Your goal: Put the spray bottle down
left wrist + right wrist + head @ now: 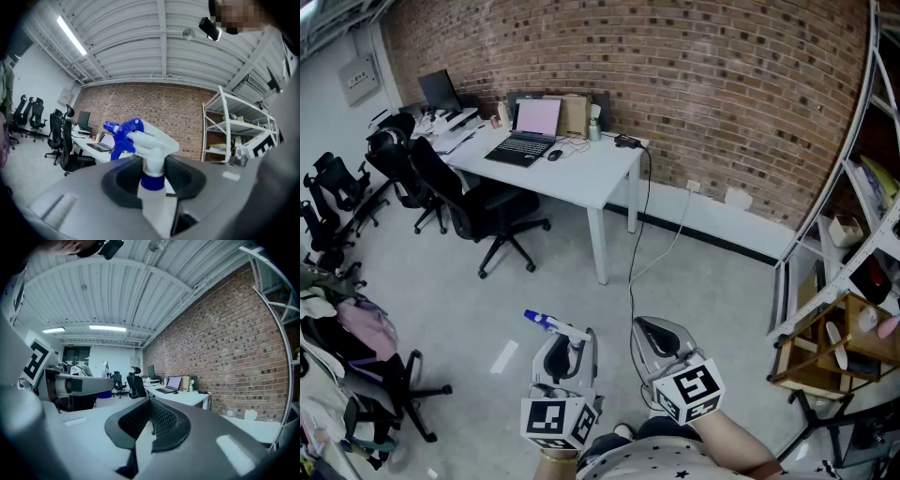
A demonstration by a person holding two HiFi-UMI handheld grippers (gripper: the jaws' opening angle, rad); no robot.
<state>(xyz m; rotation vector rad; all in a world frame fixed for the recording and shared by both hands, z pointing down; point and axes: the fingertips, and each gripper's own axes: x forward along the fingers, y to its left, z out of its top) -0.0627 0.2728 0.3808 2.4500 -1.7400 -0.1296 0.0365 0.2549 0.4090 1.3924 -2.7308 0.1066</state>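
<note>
The left gripper (570, 347) has its jaws partly closed on the neck of the spray bottle (149, 140), one dark pad pressing on each side just above the blue collar. The white trigger head sits above the jaws, and its blue nozzle (534, 318) points to the left. The clear body of the bottle hangs on the near side of the jaws. The bottle is up in the air over the grey floor (487, 309), close in front of the person and well apart from the white desk (581, 178) at the far wall.

The right gripper (660, 339) is just to the right of the left one, at about the same level. Its jaws are closed tip to tip, with nothing between the pads (161, 420). A cube with square markers (692, 389) sits at its near end.

On the desk, an open laptop (530, 131) stands with its screen lit. A black office chair (483, 211) is pulled up on the left side of the desk. A brick wall (722, 84) runs behind the desk, and a white metal shelf (853, 187) stands at the right.
</note>
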